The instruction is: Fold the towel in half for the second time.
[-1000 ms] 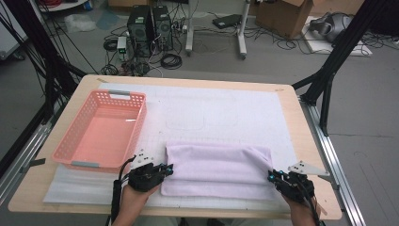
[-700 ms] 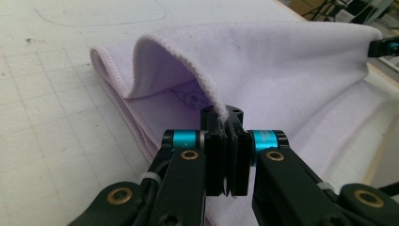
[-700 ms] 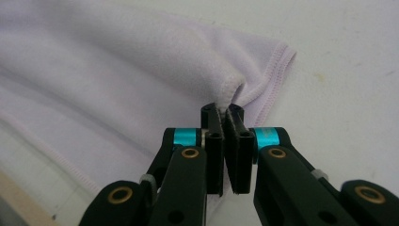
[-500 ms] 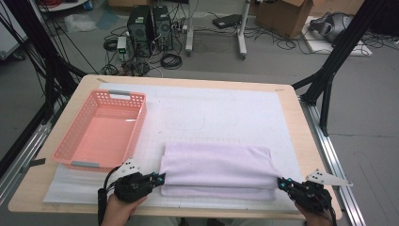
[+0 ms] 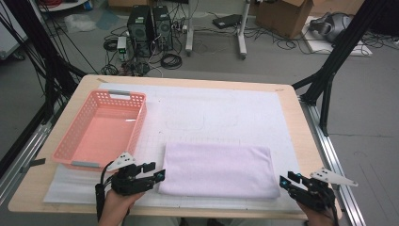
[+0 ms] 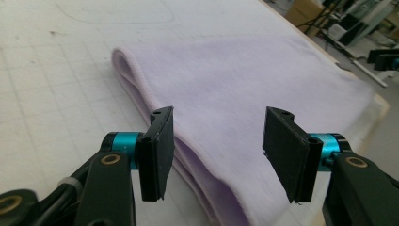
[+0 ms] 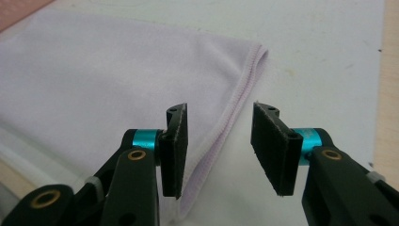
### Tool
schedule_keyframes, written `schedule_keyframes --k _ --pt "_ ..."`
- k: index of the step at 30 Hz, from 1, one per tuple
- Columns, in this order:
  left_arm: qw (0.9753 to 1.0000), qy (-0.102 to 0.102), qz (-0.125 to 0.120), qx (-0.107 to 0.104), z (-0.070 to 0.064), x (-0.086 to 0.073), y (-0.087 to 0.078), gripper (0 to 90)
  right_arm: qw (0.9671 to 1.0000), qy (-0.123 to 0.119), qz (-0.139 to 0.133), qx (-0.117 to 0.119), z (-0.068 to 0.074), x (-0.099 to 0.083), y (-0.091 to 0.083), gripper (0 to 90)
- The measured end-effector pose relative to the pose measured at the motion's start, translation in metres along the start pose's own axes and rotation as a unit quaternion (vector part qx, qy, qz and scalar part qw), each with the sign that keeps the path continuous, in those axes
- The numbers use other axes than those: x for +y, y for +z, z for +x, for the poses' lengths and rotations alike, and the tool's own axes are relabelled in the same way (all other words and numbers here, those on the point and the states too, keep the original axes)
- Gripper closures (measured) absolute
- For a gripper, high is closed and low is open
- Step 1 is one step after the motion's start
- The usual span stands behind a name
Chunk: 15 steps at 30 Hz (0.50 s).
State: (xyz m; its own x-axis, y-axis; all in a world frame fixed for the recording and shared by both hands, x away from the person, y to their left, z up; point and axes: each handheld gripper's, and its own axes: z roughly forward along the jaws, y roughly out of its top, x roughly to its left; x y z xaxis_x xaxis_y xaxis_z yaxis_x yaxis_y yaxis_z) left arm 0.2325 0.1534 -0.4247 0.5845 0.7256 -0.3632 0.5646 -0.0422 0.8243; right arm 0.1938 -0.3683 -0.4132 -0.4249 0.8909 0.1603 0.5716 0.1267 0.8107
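A folded lilac towel (image 5: pixel 217 170) lies flat at the near edge of the white mat (image 5: pixel 216 113), the left gripper (image 5: pixel 157 175) and right gripper (image 5: pixel 284 181) at its ends — both wide open, empty, seemingly poised to pinch — the right gripper view revealing the stitched hem (image 7: pixel 235 106), a pink basket (image 5: pixel 100 128) beyond.

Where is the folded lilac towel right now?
In the high view the folded lilac towel lies near the table's front edge, right of the pink basket, between the left hand-held gripper and right hand-held gripper.
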Motion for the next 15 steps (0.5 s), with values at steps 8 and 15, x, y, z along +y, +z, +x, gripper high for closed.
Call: schedule_keyframes --k 8,15 --pt "0.9996 0.005 0.0 0.027 0.008 0.008 0.018 48.2 0.9995 -0.029 0.005 -0.009 0.003 0.009 0.024 59.2" --pt "0.9994 0.015 0.01 0.03 0.015 0.018 0.035 49.2 0.999 -0.04 0.013 -0.012 -0.004 0.02 0.047 65.7"
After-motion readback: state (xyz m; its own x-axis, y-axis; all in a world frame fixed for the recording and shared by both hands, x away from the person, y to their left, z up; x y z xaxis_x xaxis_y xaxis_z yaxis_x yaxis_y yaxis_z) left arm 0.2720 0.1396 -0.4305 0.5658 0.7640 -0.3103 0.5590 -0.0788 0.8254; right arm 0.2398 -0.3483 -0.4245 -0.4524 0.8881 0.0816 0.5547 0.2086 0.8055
